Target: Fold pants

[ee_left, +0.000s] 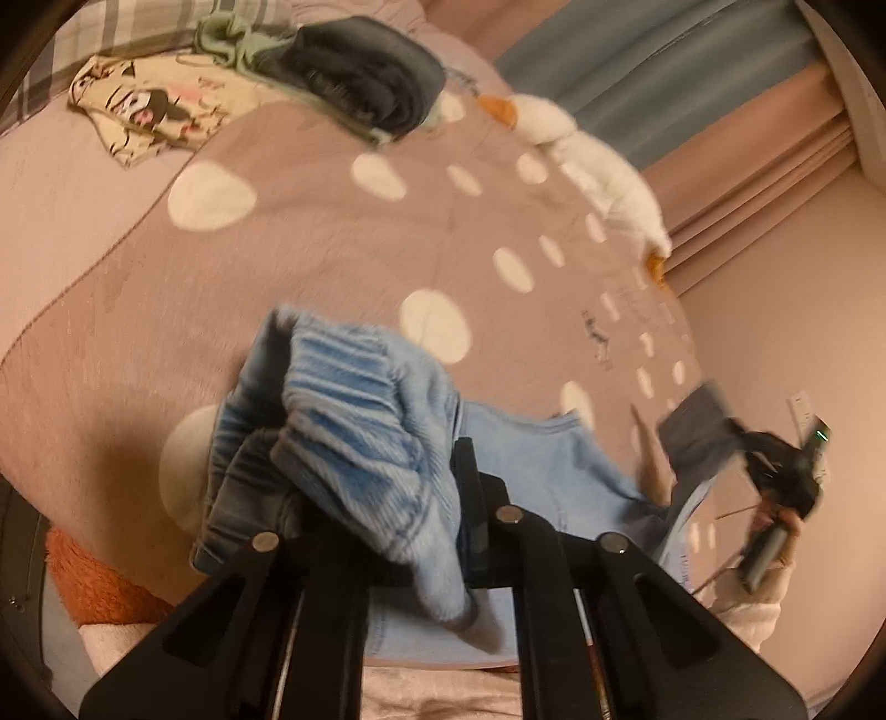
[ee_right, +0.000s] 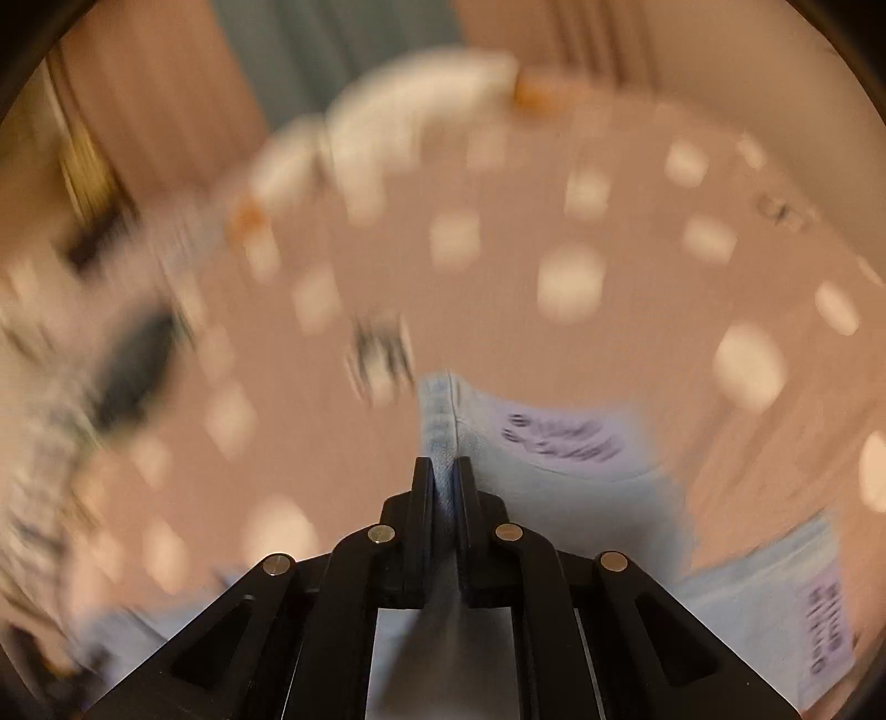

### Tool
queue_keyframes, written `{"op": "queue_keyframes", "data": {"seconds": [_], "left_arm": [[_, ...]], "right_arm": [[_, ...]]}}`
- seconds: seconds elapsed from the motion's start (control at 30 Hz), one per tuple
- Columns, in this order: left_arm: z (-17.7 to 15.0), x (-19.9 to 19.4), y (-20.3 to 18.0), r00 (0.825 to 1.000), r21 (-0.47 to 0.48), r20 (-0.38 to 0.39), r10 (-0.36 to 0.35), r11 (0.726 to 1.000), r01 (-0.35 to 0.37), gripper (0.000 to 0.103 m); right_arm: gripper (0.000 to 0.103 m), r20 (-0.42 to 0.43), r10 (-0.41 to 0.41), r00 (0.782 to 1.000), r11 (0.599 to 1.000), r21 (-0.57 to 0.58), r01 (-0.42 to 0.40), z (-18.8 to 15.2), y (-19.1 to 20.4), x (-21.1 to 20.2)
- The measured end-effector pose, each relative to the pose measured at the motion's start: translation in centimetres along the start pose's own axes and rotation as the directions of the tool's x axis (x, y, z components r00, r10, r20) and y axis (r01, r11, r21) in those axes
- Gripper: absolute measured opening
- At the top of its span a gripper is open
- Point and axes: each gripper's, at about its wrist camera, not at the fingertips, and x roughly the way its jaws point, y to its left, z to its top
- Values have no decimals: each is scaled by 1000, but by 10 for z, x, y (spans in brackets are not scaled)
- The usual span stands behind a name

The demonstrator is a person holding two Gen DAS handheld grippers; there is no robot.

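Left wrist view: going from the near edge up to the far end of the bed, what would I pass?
left gripper clamping light blue pants → spotted pink blanket → dark folded garment → plaid pillow

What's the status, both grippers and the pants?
Left gripper shut on pants waistband. Right gripper shut on a seam. Pants bunched over the bed, unfolded. Folded clothes far off, not blocking.
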Motion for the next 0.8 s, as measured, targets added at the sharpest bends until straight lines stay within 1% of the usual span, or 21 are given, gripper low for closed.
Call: {"op": "queue_keyframes", "data": {"seconds": [0.03,0.07,0.13,0.17,0.2,0.23,0.3,0.33,0.4,0.47,0.53,0.7,0.77,0.8], "left_arm": [[-1,-4,-1,1000,4,8,-1,1000,1,9],[-3,-6,-1,1000,8,10,-1,1000,1,9],[-8,-3,2,1000,1,-5,9,1000,-9,9],[-12,-1,5,1000,0,-22,21,1000,-21,10],[-14,4,6,999,5,-34,28,1000,-28,10],[-17,8,8,998,15,-51,36,999,-35,11],[-22,16,12,995,22,-84,62,998,-60,11],[-24,20,14,993,20,-100,68,998,-66,11],[-26,26,15,989,23,-123,86,996,-83,11],[-27,28,15,986,43,-128,110,994,-105,12],[-27,28,15,984,46,-131,119,992,-114,12],[-24,15,11,986,30,-98,134,991,-132,12],[-24,18,14,982,36,-112,150,988,-147,12],[-26,22,17,979,37,-125,162,987,-158,13]], "right_arm": [[8,81,29,996,999,34,-32,5,-9,-31],[8,168,29,985,997,59,-40,3,-21,-67],[8,248,-7,969,996,92,-17,-12,-42,-104],[8,271,-45,962,992,127,10,-28,-58,-119],[8,266,-85,960,985,166,41,-46,-75,-127],[8,242,-119,963,978,197,71,-65,-91,-127],[8,175,-183,967,961,238,139,-98,-114,-117],[8,93,-240,966,943,259,209,-121,-130,-103],[8,-22,-275,961,912,311,268,-151,-153,-81],[8,-86,-304,949,885,344,315,-171,-168,-68],[8,-100,-297,950,875,371,312,-179,-173,-65],[7,-36,-290,956,878,389,281,-181,-161,-84],[7,-43,-295,955,878,383,288,-184,-163,-81],[7,-63,-299,952,873,385,299,-186,-166,-78]]}}
